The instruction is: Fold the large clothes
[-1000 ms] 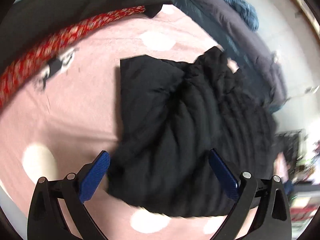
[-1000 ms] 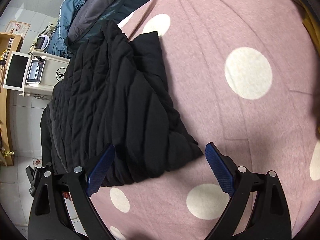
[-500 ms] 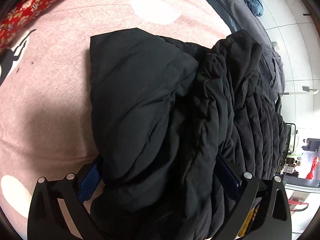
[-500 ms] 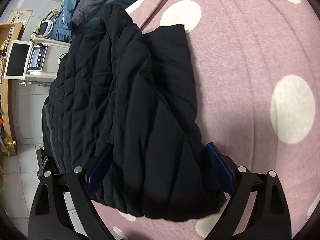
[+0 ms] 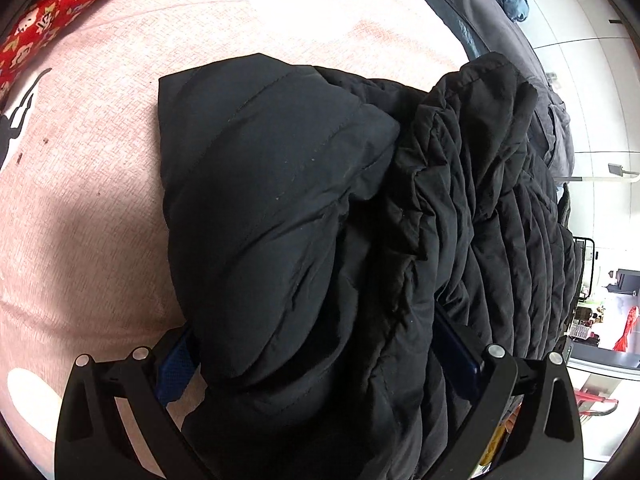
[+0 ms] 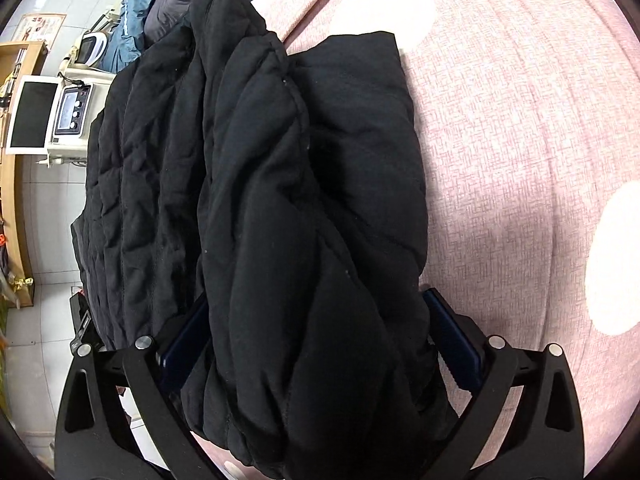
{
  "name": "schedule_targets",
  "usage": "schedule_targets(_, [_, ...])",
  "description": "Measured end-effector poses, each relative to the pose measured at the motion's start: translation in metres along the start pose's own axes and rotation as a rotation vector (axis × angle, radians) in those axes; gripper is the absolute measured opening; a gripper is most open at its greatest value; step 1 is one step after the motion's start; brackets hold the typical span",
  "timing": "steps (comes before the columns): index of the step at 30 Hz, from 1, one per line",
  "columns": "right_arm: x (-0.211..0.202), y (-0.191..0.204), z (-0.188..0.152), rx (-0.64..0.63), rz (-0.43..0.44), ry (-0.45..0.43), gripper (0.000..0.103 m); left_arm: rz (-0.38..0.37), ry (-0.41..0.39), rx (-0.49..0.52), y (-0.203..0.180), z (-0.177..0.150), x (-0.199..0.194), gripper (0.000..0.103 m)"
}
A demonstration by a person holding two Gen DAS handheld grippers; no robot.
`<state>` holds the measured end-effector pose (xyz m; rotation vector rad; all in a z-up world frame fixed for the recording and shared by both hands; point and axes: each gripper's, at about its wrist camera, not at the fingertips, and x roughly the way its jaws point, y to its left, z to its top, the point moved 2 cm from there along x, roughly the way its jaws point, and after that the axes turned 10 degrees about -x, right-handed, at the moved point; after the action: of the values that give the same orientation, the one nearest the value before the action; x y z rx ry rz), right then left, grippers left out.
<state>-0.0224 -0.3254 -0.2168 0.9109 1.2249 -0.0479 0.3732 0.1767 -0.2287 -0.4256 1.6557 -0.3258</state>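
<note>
A black quilted jacket (image 5: 280, 184) lies folded into a thick bundle on a pink bed sheet (image 5: 80, 200) with white dots. My left gripper (image 5: 312, 320) straddles its near end; the padded fabric bulges between the wide-set blue pads (image 5: 176, 364) and hides their tips. In the right wrist view the same jacket (image 6: 280, 160) fills the middle. My right gripper (image 6: 316, 296) straddles the bundle too. Its jaws are opening and stand wide, with the fabric between the blue pads (image 6: 456, 340). Part of the jacket hangs off the bed's edge.
A red flowered cloth (image 5: 44, 12) runs along the far left of the bed. A grey duvet (image 5: 480, 8) and a blue blanket (image 6: 140, 8) lie beyond the jacket. Beside the bed stand a white appliance (image 6: 72, 116), a wooden shelf (image 6: 16, 200) and a tiled floor (image 6: 44, 248).
Both grippers have come down and forward over the jacket, which now sits between their fingers and fills both views. The jacket itself keeps its place on the bed.
</note>
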Motion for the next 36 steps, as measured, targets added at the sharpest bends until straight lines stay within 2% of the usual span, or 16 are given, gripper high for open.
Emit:
schedule_targets(5, [-0.002, -0.008, -0.002, -0.004, -0.015, 0.001, 0.098, 0.003, -0.007, 0.0, 0.002, 0.005, -0.001, 0.098])
schedule_targets(13, [0.003, 0.012, -0.007, -0.002, -0.074, -0.022, 0.098, 0.013, -0.045, 0.002, -0.002, -0.005, -0.001, 0.098])
schedule_targets(16, [-0.002, 0.024, -0.011, -0.01, -0.08, -0.04, 0.074, 0.019, -0.072, 0.0, -0.005, -0.012, -0.005, 0.098])
schedule_targets(17, [-0.005, 0.03, -0.012, -0.025, -0.093, -0.052, 0.063, 0.014, -0.08, 0.0, -0.006, -0.016, -0.006, 0.097])
schedule_targets(18, [-0.007, 0.034, -0.014, -0.038, -0.1, -0.06, 0.051, 0.007, -0.092, 0.001, -0.009, -0.021, -0.008, 0.094])
schedule_targets(21, [-0.019, 0.046, -0.022, -0.048, -0.095, -0.102, 0.029, 0.01, -0.123, 0.023, -0.016, -0.031, -0.016, 0.076])
schedule_targets(23, [-0.03, 0.055, -0.03, -0.049, -0.09, -0.139, 0.023, 0.013, -0.139, 0.051, -0.023, -0.04, -0.027, 0.064])
schedule_targets(25, [-0.042, 0.063, -0.038, -0.045, -0.083, -0.176, 0.02, 0.006, -0.154, 0.081, -0.03, -0.049, -0.041, 0.045])
schedule_targets(28, [-0.066, 0.08, -0.055, -0.039, -0.073, -0.227, 0.017, -0.056, -0.184, 0.111, -0.036, -0.06, -0.065, 0.034])
schedule_targets(30, [-0.082, 0.095, -0.066, -0.065, -0.086, -0.252, 0.015, -0.101, -0.202, 0.148, -0.045, -0.072, -0.082, 0.031])
schedule_targets(36, [-0.147, 0.125, -0.087, -0.144, -0.152, -0.345, 0.013, -0.131, -0.221, 0.343, -0.097, -0.126, -0.108, 0.024])
